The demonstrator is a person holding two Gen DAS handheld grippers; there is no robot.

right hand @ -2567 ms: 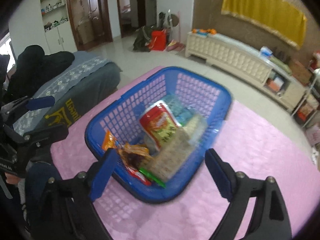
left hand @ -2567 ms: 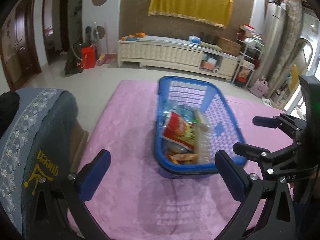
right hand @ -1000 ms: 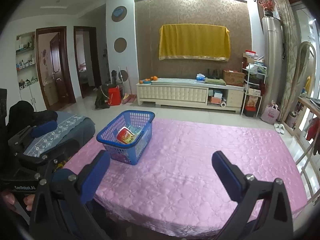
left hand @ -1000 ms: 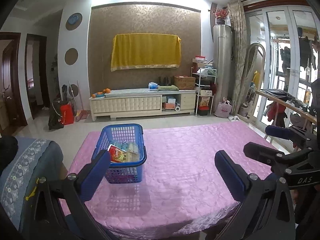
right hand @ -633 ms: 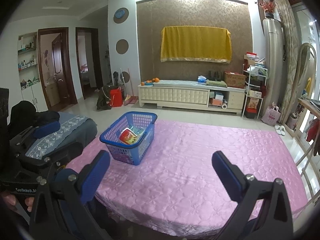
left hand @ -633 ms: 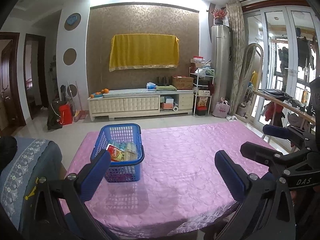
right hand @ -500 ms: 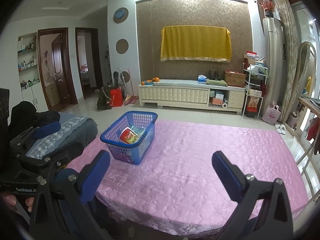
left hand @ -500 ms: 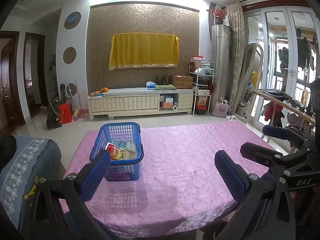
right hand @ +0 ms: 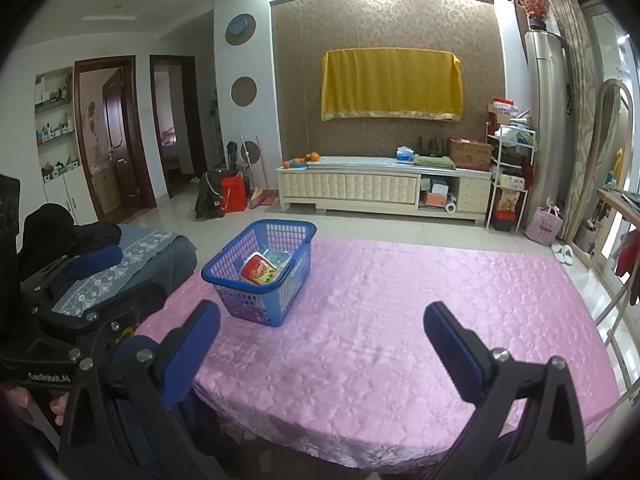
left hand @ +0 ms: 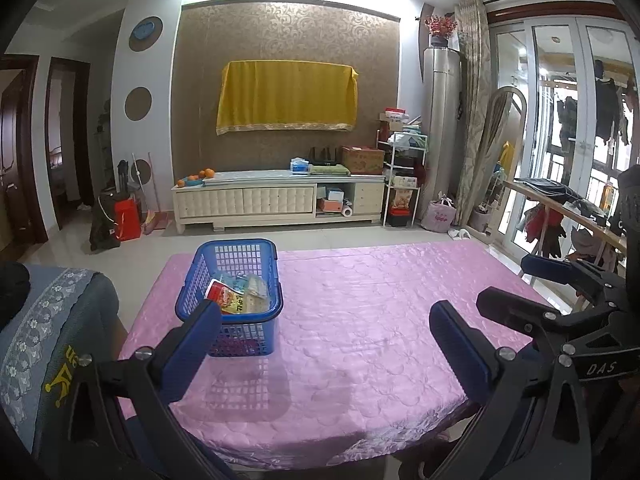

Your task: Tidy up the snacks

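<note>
A blue plastic basket (left hand: pixel 236 256) stands on the left part of the pink tablecloth (left hand: pixel 380 320). It holds snack packets, with a red one (left hand: pixel 224 300) on top. It also shows in the right wrist view (right hand: pixel 264 236), with the red packet (right hand: pixel 258 270) inside. My left gripper (left hand: pixel 324 344) is open and empty, held back over the table's near edge. My right gripper (right hand: pixel 320 344) is open and empty, also well back from the basket.
A chair with a grey patterned cover (left hand: pixel 44 320) stands at the table's left side. A cream TV cabinet (left hand: pixel 276 200) runs along the far wall. A clothes rack (left hand: pixel 568 208) is at the right. The right gripper's body (left hand: pixel 580 320) shows at the left view's right edge.
Both grippers have pulled far back and up from just above the basket to a wide view of the table. Over the last half second they hardly moved.
</note>
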